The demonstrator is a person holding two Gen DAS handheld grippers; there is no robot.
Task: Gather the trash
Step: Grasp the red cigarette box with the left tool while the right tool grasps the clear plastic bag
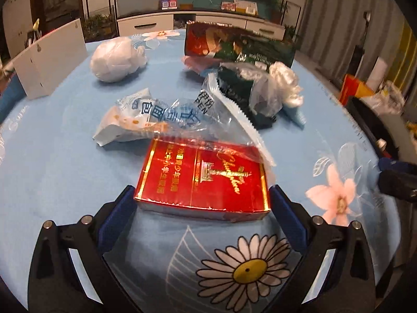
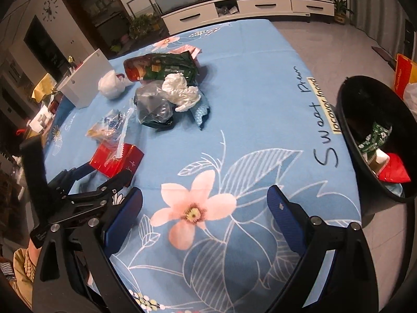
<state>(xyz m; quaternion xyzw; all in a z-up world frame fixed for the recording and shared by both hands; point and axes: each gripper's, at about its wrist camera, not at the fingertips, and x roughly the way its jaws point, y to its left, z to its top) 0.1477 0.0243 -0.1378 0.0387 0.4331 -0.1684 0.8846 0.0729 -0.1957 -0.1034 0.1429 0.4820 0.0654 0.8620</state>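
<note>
A red cigarette box (image 1: 203, 180) lies flat on the blue flowered tablecloth (image 1: 65, 169). My left gripper (image 1: 202, 195) is open, its blue pads on either side of the box's near end without visibly pressing it. A clear plastic wrapper (image 1: 161, 116) overlaps the box's far edge. The box also shows in the right wrist view (image 2: 116, 157), with the left gripper (image 2: 101, 177) at it. My right gripper (image 2: 204, 208) is open and empty above the cloth (image 2: 260, 91). A black trash bin (image 2: 375, 135) holding several wrappers stands off the table's right edge.
More trash lies beyond: a white crumpled bag (image 1: 116, 60), a red and green snack bag (image 1: 234, 43), a dark bag in clear plastic (image 1: 250, 91) and white crumpled plastic (image 2: 182, 91). A white box (image 1: 49, 60) stands at the left edge. A TV cabinet (image 1: 198, 20) is behind.
</note>
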